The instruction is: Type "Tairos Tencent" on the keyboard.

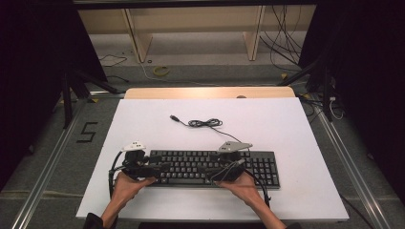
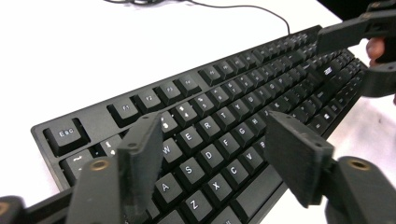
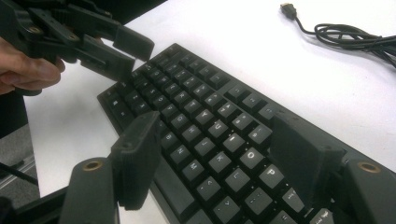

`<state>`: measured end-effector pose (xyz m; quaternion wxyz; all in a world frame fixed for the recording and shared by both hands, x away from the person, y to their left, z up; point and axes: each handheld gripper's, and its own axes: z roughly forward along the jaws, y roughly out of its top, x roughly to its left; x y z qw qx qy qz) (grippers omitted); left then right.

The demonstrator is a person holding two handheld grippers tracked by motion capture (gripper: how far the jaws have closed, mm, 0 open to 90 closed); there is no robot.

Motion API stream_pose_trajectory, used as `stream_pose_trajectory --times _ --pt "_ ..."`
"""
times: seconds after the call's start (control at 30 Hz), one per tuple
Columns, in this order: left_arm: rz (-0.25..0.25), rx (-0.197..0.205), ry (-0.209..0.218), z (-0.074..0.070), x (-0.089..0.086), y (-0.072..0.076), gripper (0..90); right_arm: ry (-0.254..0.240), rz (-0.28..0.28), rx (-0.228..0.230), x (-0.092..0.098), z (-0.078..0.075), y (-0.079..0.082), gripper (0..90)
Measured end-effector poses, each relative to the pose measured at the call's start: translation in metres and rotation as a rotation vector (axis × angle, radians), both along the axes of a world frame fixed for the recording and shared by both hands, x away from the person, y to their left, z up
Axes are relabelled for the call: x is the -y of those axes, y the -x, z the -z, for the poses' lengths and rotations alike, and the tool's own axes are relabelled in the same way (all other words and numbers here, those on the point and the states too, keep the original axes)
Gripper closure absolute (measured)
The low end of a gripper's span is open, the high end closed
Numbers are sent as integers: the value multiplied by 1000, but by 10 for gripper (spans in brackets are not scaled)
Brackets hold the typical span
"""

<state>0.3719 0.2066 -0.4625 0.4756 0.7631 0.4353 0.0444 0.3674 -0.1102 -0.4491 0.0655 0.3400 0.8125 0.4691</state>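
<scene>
A black keyboard (image 1: pixel 210 167) lies flat near the front edge of a white desk (image 1: pixel 286 129), its long side running across the person's front. Its thin black cable (image 1: pixel 205 123) trails away over the white surface to a loose coil farther back, with the plug (image 1: pixel 174 117) lying free on the sheet. The left tongs (image 1: pixel 165 168) hover over the left end of the keys, their jaws standing wide apart with nothing between them; in the left gripper view they straddle the letter rows near the A and V keys. The right tongs (image 1: pixel 215 168) sit over the middle-right part of the keys, likewise spread wide and empty, framing the rows around O and P in the right gripper view. Each hand grips its tool from the near side, the left hand (image 1: pixel 125 187) and the right hand (image 1: pixel 244 187) coming in from the bottom. Beyond the white sheet a strip of pale wood (image 1: pixel 210 92) shows at the far edge. The floor (image 1: pixel 200 57) behind is grey, strewn with cables, with light wooden shelving (image 1: pixel 191 24) at the back and dark curtains (image 1: pixel 33 71) on both sides.
</scene>
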Motion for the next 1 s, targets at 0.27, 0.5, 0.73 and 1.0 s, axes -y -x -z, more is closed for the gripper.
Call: stream_pose_trajectory --times 0.27,0.5,0.73,1.0 --pt "3 -3 15 -2 -4 2 293 0 -20 -5 -5 2 2 357" --pt "-2 -3 23 -4 -8 5 283 8 -46 -15 -11 6 5 396" --pt "-3 0 31 -5 -9 9 277 20 -77 -13 -16 9 8 493" --pt "4 4 29 -4 -9 13 274 32 -101 -10 -20 11 11 649"
